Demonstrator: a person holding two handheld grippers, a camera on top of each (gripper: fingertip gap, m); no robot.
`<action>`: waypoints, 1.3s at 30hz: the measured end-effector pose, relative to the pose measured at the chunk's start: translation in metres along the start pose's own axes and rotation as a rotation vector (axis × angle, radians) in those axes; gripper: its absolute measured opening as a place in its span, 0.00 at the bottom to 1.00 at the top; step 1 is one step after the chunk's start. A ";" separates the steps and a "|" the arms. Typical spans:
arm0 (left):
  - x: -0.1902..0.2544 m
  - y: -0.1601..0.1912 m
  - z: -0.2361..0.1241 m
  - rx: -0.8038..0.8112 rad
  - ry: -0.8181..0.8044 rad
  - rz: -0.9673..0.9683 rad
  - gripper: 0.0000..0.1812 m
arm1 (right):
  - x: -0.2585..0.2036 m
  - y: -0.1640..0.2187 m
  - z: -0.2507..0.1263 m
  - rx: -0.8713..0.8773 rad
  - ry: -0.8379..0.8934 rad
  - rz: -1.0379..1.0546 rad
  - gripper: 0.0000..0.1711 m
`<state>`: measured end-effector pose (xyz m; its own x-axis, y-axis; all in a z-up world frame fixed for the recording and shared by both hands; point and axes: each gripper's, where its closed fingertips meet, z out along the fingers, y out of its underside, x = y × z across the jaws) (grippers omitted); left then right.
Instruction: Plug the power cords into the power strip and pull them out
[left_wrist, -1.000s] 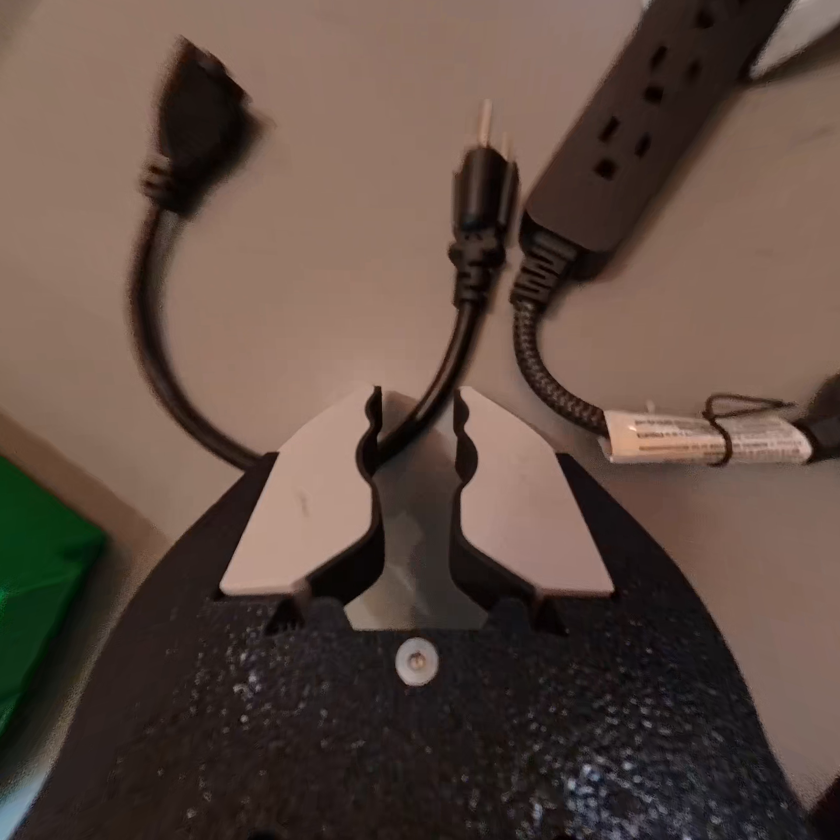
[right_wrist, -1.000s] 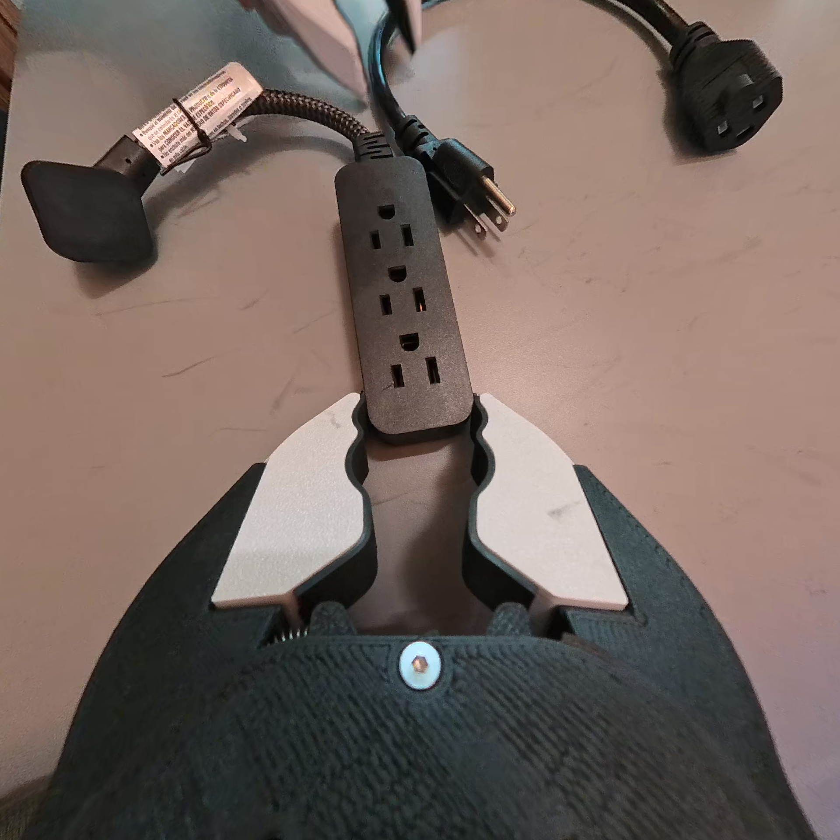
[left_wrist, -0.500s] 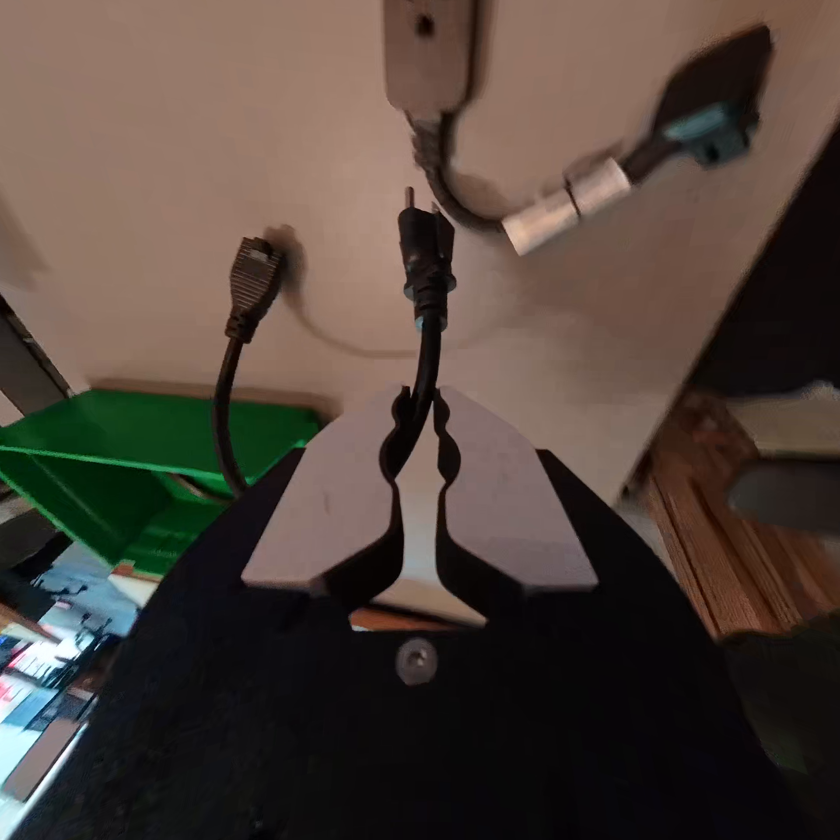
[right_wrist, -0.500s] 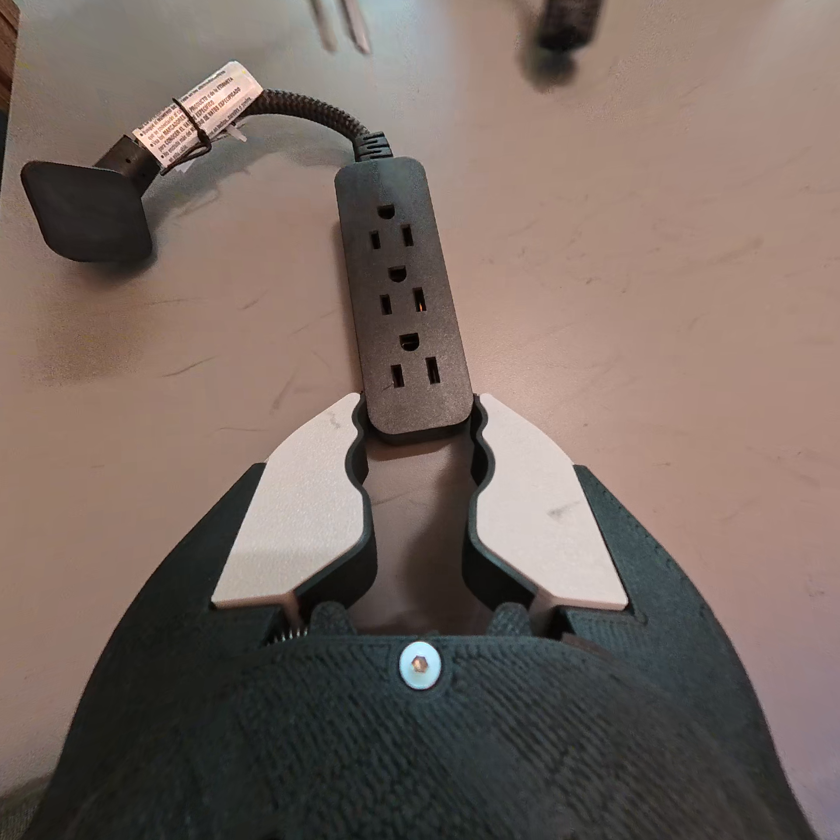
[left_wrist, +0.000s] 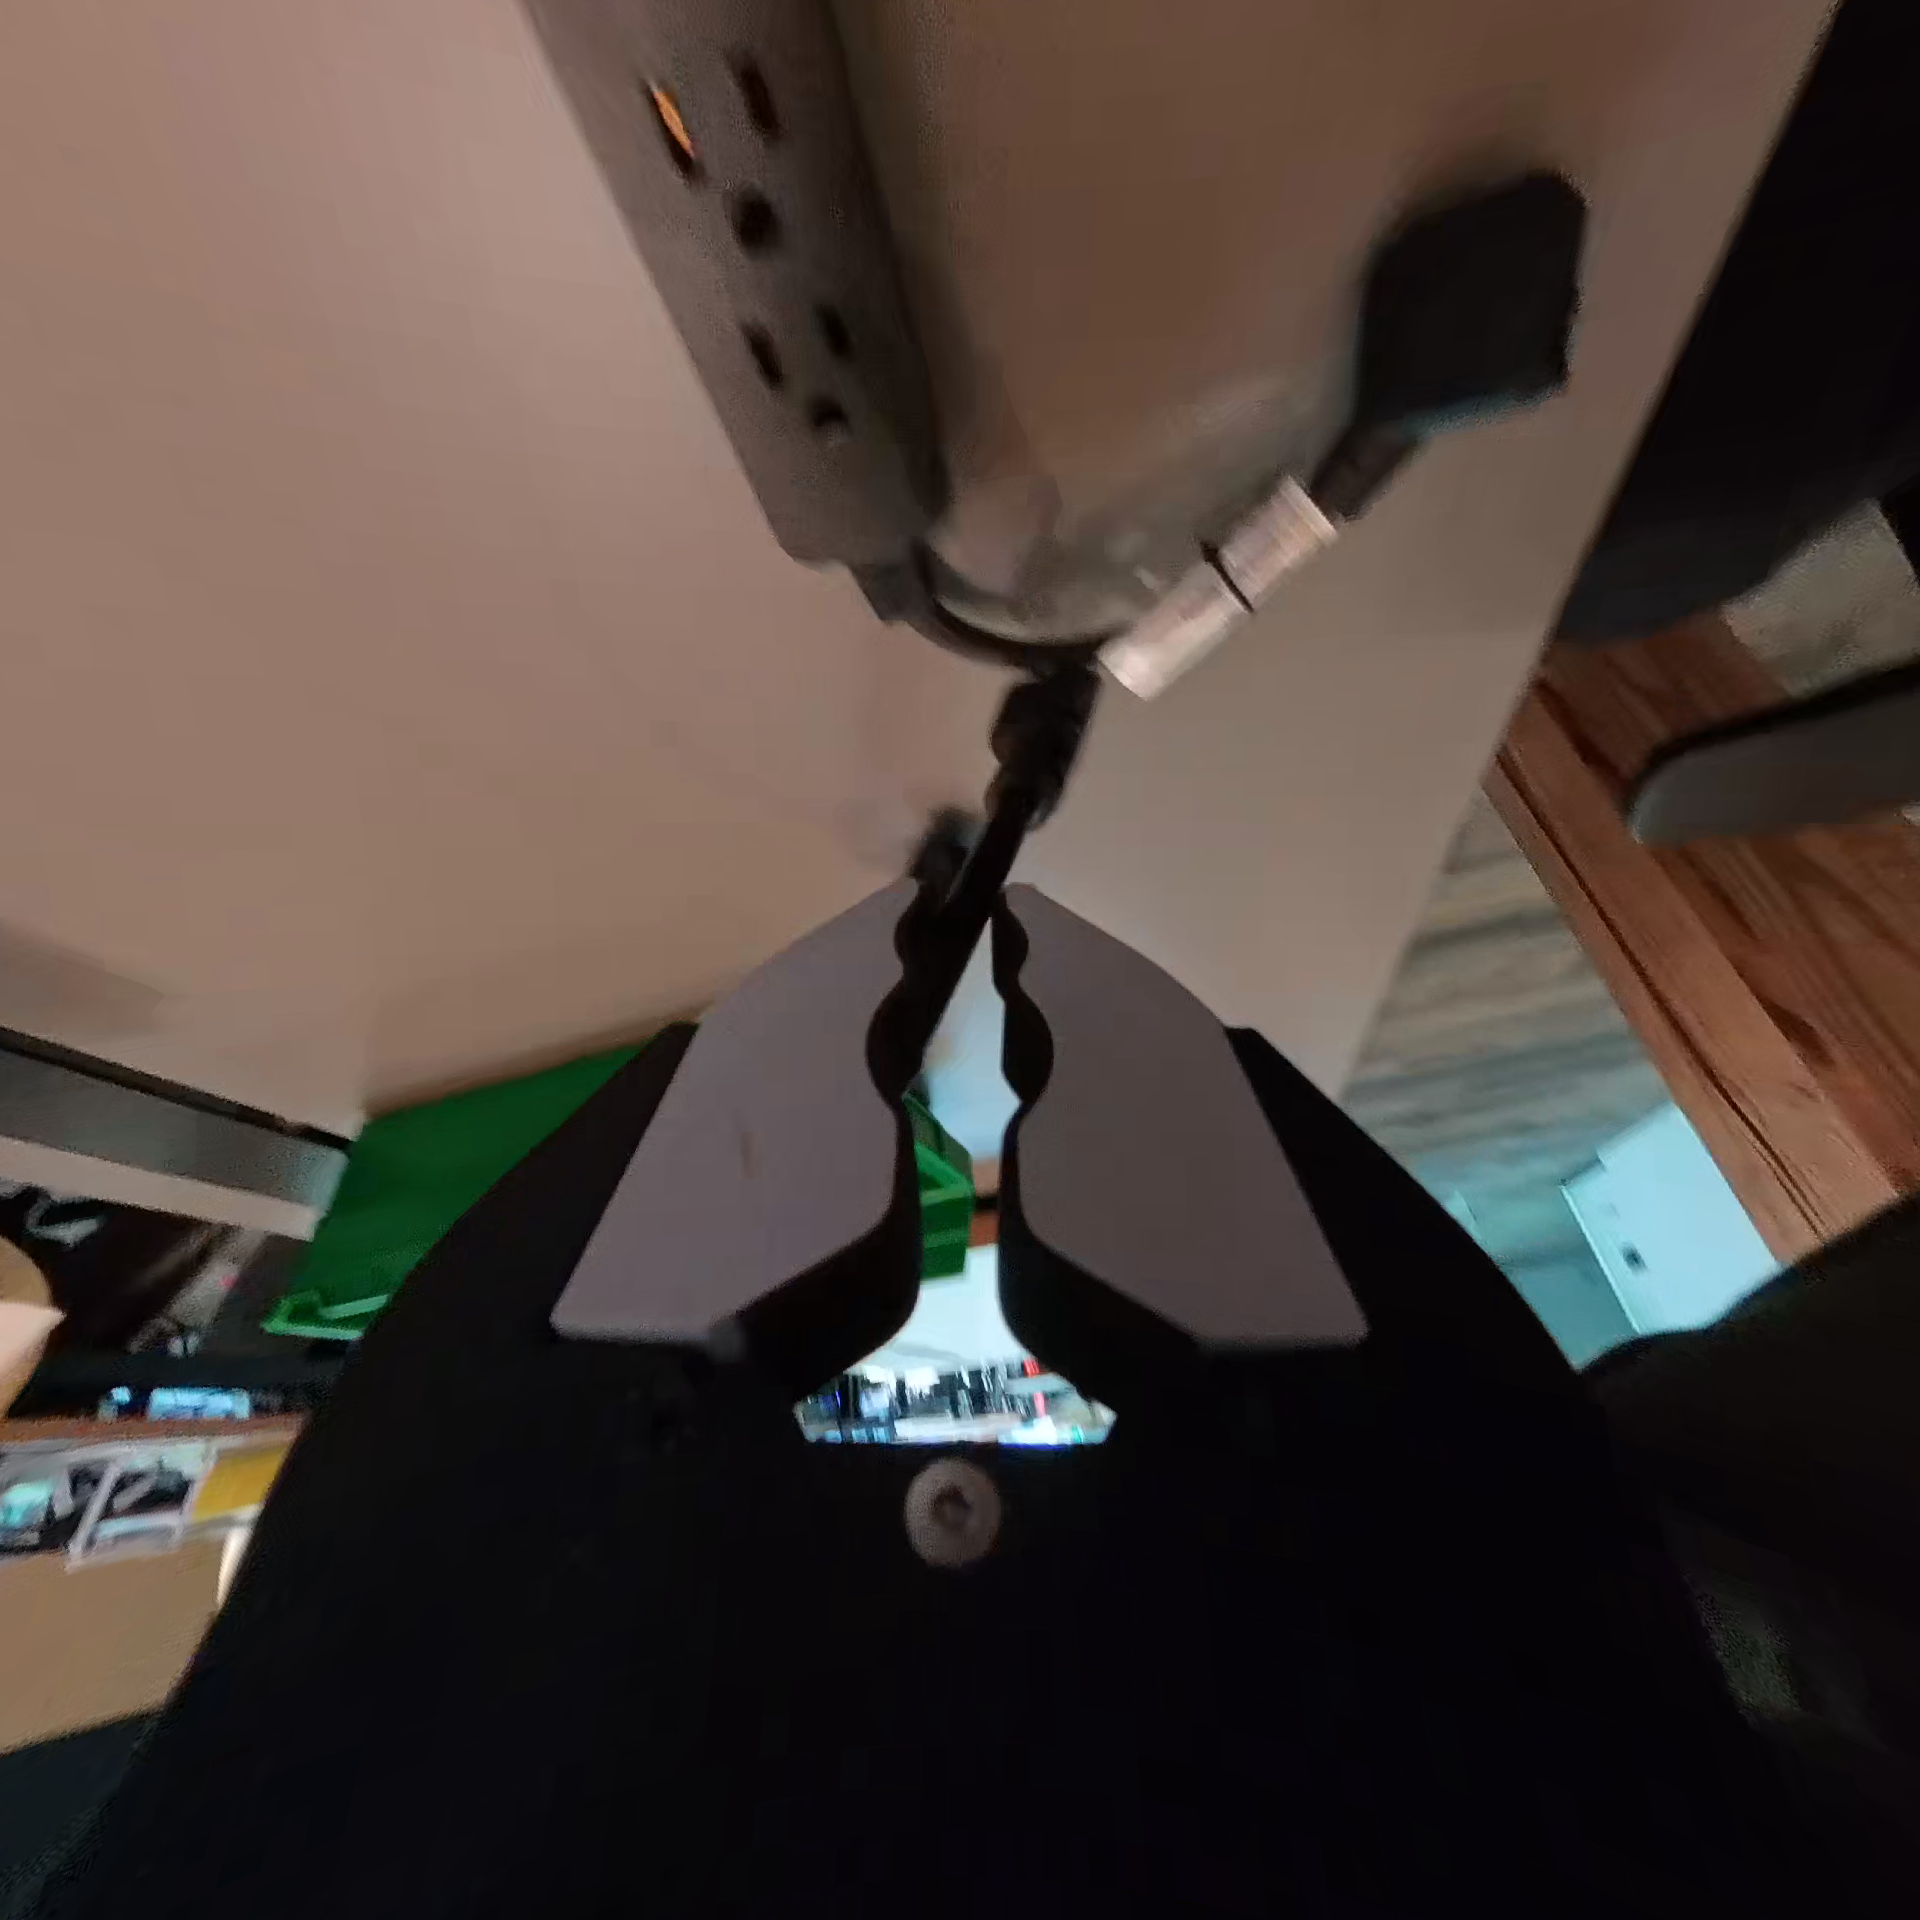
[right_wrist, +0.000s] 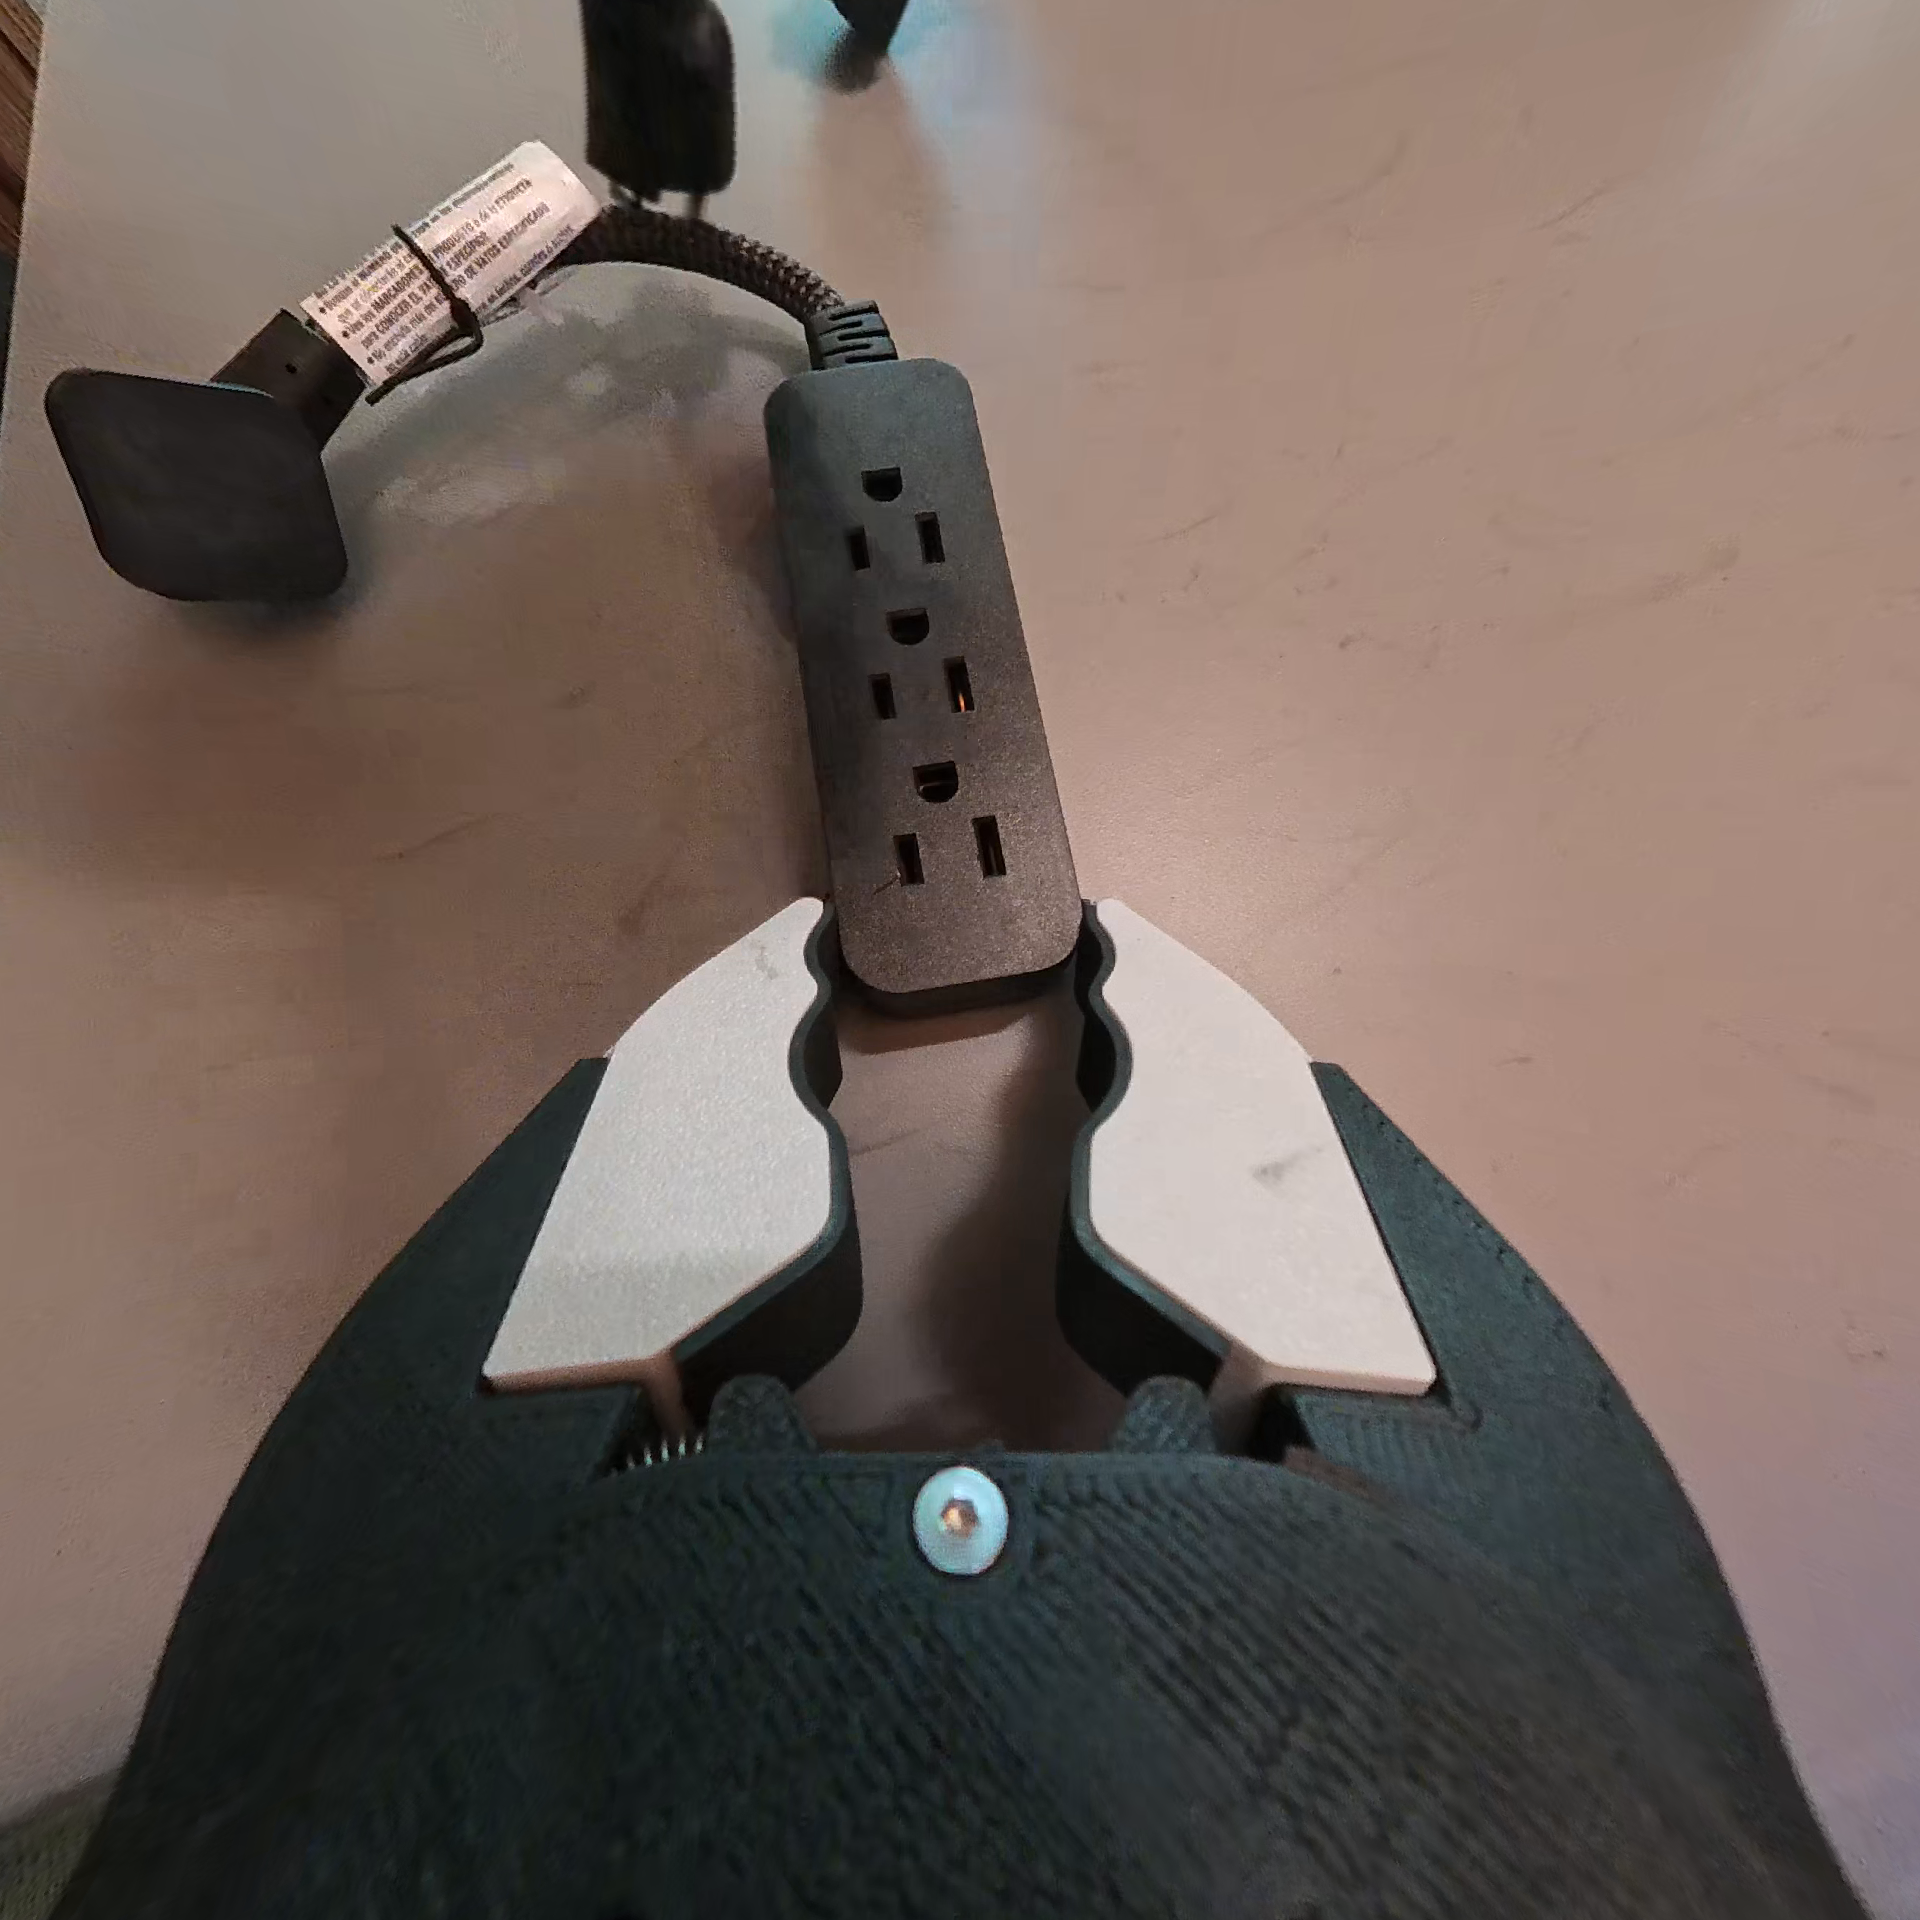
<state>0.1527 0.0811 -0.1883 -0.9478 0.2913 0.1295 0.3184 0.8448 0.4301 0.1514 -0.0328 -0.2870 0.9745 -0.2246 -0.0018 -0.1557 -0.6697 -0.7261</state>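
The right wrist view looks forward and steeply down along the right gripper (right_wrist: 956, 935) from close above the bench (right_wrist: 1455, 623), its fingertips at the near end of the power strip (right_wrist: 925, 675), which runs away up the frame. The left wrist view, blurred, looks along the left gripper (left_wrist: 961, 914) from higher and farther off, tilted so the bench (left_wrist: 364, 623) edge, a green bin (left_wrist: 436, 1195) and the room show below. Both views share the power strip (left_wrist: 769, 291), its braided cable, the white tag (right_wrist: 447, 270) and its flat plug (right_wrist: 197, 488).
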 end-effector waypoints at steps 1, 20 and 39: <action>-0.008 -0.007 0.002 0.041 -0.007 0.003 0.04 | 0.000 0.000 0.000 0.000 0.000 0.000 0.25; -0.048 -0.028 0.049 0.403 0.259 -0.689 0.16 | 0.001 0.000 0.000 0.001 -0.003 -0.002 0.25; -0.047 -0.037 0.067 0.546 0.285 -0.606 0.04 | 0.001 0.000 0.000 0.001 -0.003 -0.003 0.25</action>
<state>0.1862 0.0661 -0.2707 -0.9013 -0.3411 0.2672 -0.3494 0.9368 0.0174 0.1524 -0.0325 -0.2871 0.9754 -0.2204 -0.0020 -0.1528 -0.6696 -0.7268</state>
